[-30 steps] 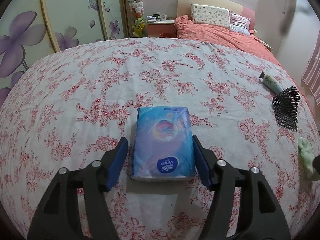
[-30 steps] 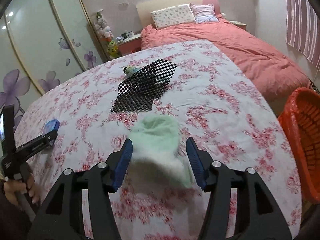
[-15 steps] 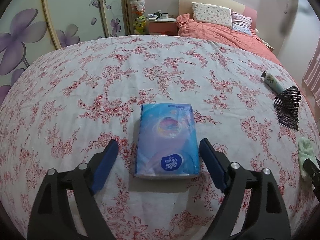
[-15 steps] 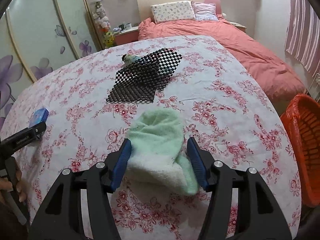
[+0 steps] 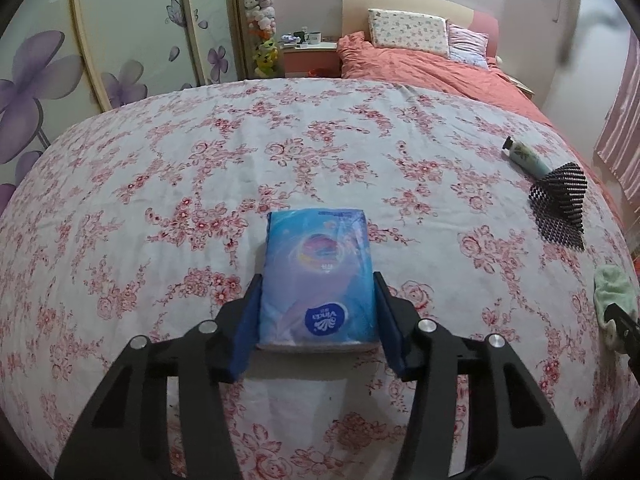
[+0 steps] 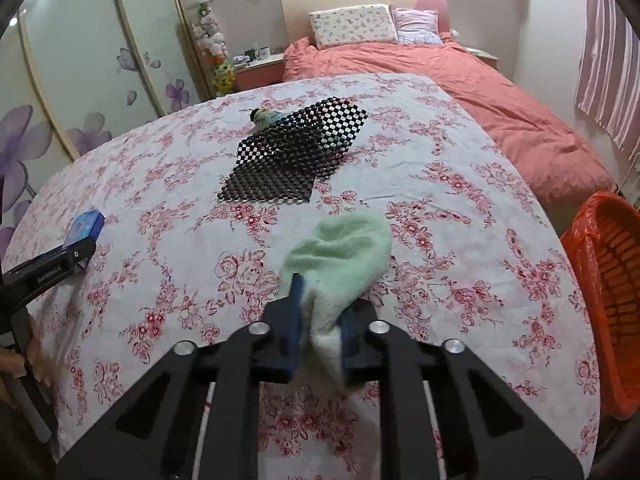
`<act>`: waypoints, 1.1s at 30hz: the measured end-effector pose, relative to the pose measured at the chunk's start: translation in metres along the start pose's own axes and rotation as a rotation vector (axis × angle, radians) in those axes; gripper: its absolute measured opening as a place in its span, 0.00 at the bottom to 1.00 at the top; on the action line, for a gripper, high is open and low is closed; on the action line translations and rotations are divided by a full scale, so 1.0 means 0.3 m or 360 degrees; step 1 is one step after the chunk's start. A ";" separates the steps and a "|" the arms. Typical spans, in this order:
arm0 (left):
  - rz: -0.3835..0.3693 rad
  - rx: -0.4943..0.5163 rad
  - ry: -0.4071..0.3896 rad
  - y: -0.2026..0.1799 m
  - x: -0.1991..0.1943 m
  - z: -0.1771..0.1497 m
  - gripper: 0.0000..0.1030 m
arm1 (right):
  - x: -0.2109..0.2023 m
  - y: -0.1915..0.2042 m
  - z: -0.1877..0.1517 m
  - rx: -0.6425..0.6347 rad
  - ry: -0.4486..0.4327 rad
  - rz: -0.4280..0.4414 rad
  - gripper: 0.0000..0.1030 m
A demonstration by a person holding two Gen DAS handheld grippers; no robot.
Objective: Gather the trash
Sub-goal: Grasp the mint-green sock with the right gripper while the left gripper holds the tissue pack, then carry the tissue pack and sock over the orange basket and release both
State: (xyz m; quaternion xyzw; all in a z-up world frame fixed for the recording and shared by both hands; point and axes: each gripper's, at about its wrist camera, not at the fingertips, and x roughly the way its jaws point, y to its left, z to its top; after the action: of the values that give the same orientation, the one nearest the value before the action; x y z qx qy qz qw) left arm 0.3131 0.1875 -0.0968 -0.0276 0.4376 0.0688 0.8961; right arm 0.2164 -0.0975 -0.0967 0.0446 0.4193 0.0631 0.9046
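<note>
Bedroom, pale walls, indoor light.
A table (image 5: 160, 184) is covered by a white cloth with red flowers. Behind it a bed (image 6: 500, 92) is made up with a coral duvet, two pillows (image 6: 352, 24) and a cream headboard. Wardrobe doors (image 5: 132, 32) are printed with purple flowers. Striped curtains (image 6: 608, 60) are hung at right.

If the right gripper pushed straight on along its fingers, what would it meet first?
Probably the flowered tablecloth just beyond the pale green fluffy cloth that the closing right gripper pinches; the black mesh mat lies farther on.
</note>
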 end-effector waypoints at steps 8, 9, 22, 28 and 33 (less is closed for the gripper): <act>-0.0052 0.0023 -0.0025 -0.042 -0.042 -0.017 0.49 | -0.051 -0.026 -0.003 0.0044 -0.0053 0.0029 0.10; -0.0061 0.0029 -0.0031 -0.053 -0.051 -0.019 0.49 | -0.064 -0.033 -0.002 0.0052 -0.0067 0.0030 0.10; -0.0299 0.0212 -0.0166 -0.323 -0.263 -0.021 0.49 | -0.282 -0.174 0.005 0.0173 -0.0323 0.0008 0.09; -0.0511 0.0335 -0.0215 -0.520 -0.374 -0.043 0.49 | -0.387 -0.280 -0.005 0.0261 -0.0453 -0.0049 0.09; -0.0703 0.0440 -0.0219 -0.702 -0.438 -0.072 0.49 | -0.470 -0.381 -0.020 0.0335 -0.0568 -0.0128 0.09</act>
State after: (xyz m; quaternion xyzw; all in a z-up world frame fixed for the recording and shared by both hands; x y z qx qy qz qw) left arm 0.2476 -0.0363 -0.0088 0.0050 0.3641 -0.1870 0.9124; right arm 0.1303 -0.2317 -0.0095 0.1324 0.2582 -0.0261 0.9566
